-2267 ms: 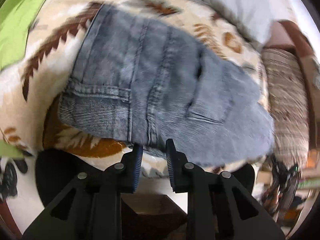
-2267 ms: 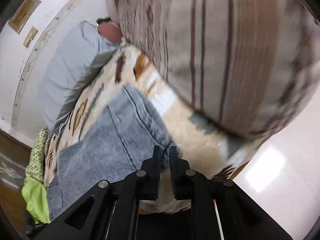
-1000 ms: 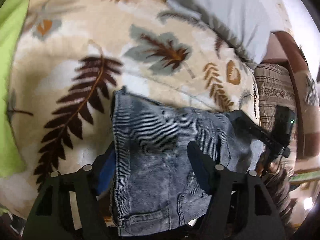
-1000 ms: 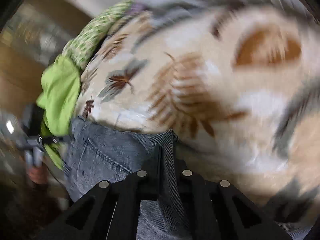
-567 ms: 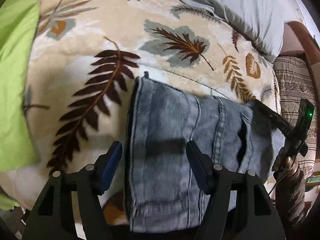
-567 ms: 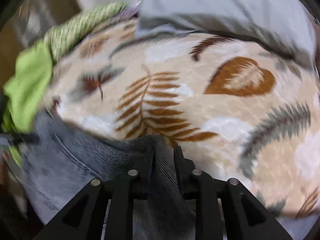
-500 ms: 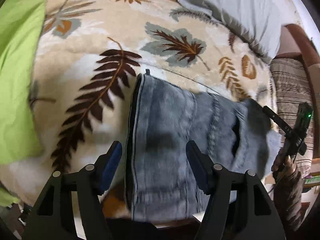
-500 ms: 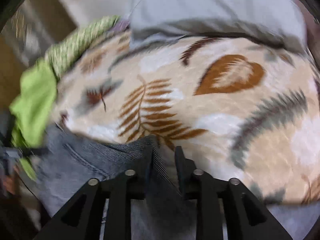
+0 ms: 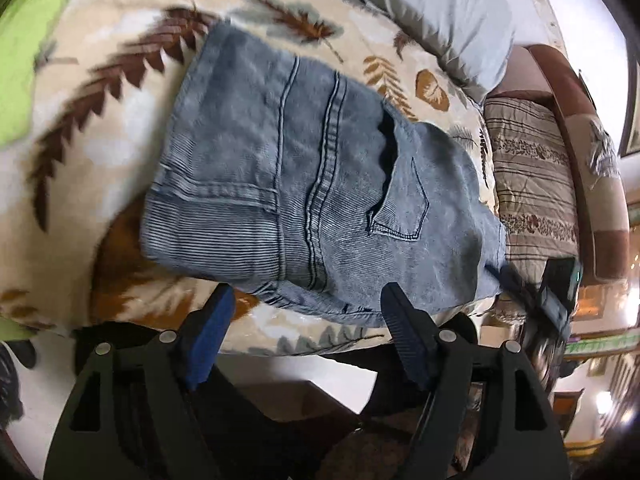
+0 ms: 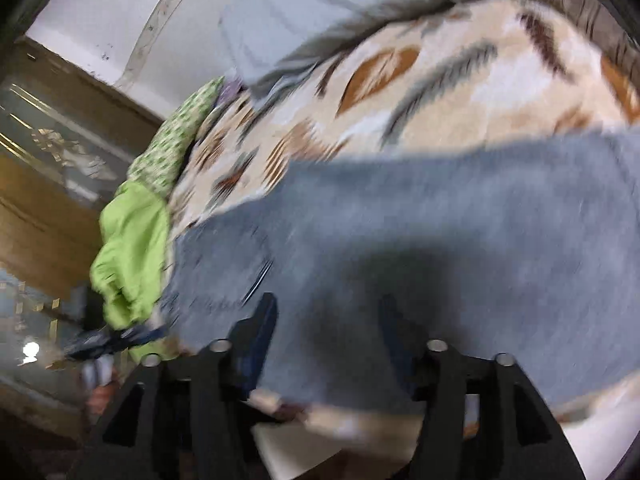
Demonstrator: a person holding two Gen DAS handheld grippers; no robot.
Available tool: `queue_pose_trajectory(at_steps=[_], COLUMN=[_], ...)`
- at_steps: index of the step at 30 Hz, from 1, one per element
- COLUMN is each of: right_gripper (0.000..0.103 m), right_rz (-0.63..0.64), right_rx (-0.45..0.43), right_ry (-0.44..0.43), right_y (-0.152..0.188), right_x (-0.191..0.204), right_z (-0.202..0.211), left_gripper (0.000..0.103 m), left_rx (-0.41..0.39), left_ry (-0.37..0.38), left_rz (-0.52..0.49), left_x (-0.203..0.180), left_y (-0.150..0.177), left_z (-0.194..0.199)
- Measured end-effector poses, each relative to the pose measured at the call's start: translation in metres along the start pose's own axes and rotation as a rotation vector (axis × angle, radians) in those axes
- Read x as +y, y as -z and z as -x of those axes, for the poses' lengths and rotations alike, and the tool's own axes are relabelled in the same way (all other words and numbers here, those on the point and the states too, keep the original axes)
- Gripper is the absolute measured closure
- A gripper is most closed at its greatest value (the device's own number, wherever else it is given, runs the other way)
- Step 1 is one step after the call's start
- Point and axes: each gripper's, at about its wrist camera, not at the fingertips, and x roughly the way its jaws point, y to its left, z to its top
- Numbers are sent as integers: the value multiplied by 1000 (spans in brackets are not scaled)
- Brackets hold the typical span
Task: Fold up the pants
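Folded pants on bed, both grippers off the cloth.

Blue jeans pants (image 9: 312, 184) lie folded in a compact stack on leaf-print blanket (image 9: 100, 128), near the bed's near edge, back pocket facing up. Left gripper (image 9: 304, 320) at near edge of stack, jaws opening, nothing btwn them, pads clear of denim. Right gripper (image 10: 326, 328) hangs over the pants (view blurred), jaws opening, wide apart, no cloth pinched. Grey pillow (image 9: 432, 12) at far side; green cloth (image 9: 24, 40) at left; striped quilt (image 9: 528, 168) at right.
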Motion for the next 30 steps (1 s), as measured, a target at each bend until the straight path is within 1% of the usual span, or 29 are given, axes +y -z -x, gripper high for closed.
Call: queue_pose_trajectory(at_steps=[2,4,5,7,9,11,13,14,15,17,18,20,25,26,27,28,29,30], right_gripper=[43,43,43,43,43,43,43,43,43,43,43,43,43,50,80,98,98,98], right_rz=[-2,-15,-24,-51,-68,-87,-143,-190,-225,-271,-291,-309,-259,-239,-191,-134,-99,-82], right_rx=[56,76,67,4,-106,-225,-311,-371,-408,-441,-453,-436,-375,-352,-330,-316,-346,-380], right_ry=[-53,-57,-52,-35,29,151,227,288,336,397,415,432,533,539,553,561,566,564], right_y=[14,24,26,20,4,-9,-15,-19,-22,-28,-33,-44,-66,-68,-70,-72,-72,-70], right_x=[7,11,10,2,-13,-34,-61,-83,-100,-125,-139,-159,-175,-176,-171,-162,-153,-147], right_z=[-11,-19,-20,-9,16,47,76,96,111,129,136,137,109,102,96,96,101,109], left_gripper=[28,28,28,28,28,28,28,28,28,28,28,28,28,32,52,64,70,71], left_rx=[7,3,0,-6,-8,-15,-14,-11,-9,-6,-8,-14,-23,-30,-42,-48,-48,-52], left_ry=[-3,-7,-6,1,5,0,5,3,-2,-14,-22,-32,-58,-70,-106,-142,-154,-147], left_rz=[21,38,46,57,69,84,100,106,107,108,109,116,127,128,130,125,120,125], left_x=[-1,-1,0,0,3,6,11,13,13,13,13,12,11,10,9,8,7,7], left_y=[-2,-4,-5,-6,-8,-10,-10,-10,-11,-11,-12,-13,-12,-12,-11,-10,-7,-5], left_z=[-8,-12,-13,-12,-12,-12,-14,-15,-17,-18,-19,-20,-21,-21,-19,-18,-16,-14])
